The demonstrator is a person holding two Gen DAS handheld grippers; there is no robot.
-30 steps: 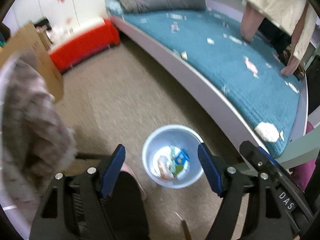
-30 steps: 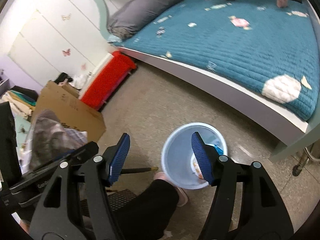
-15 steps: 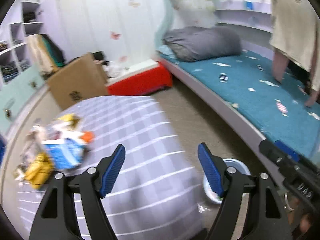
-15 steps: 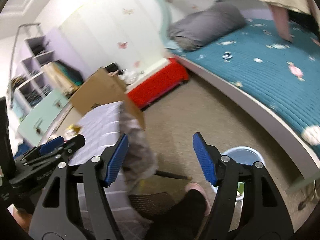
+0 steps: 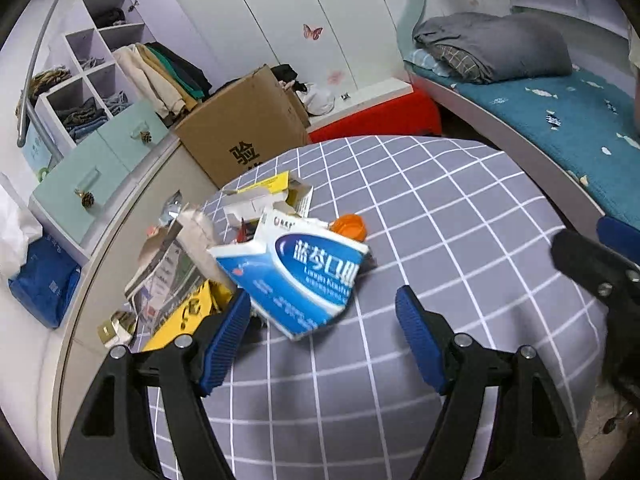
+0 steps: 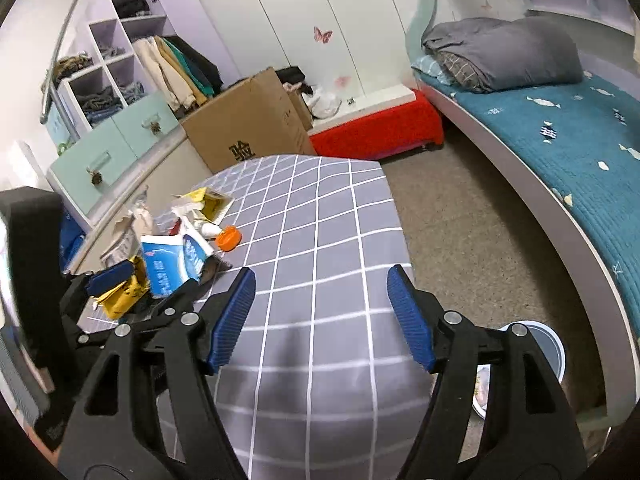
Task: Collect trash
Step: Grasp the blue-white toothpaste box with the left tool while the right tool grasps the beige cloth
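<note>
A pile of trash lies on the left of a table with a grey checked cloth [image 5: 440, 208]: a torn blue and white box [image 5: 304, 276], an orange cap [image 5: 350, 227], a yellow wrapper [image 5: 188, 312] and torn paper [image 5: 172, 256]. My left gripper [image 5: 324, 332] is open, with the blue box just ahead between its fingers. My right gripper [image 6: 320, 312] is open and empty over the cloth [image 6: 320, 220], right of the pile; the blue box [image 6: 172, 264] and orange cap [image 6: 228, 237] show there too. A pale blue bin [image 6: 548, 350] stands on the floor at lower right.
A cardboard box [image 5: 244, 136] and a red bench [image 5: 380, 120] stand behind the table. A mint drawer unit [image 5: 96, 164] and open shelves are at left. A bed with a teal cover [image 6: 580, 148] runs along the right. Carpet lies between table and bed.
Both grippers swung up from the bin on the floor to the table. The left gripper has closed in on the trash pile, with the blue box now between its fingers.
</note>
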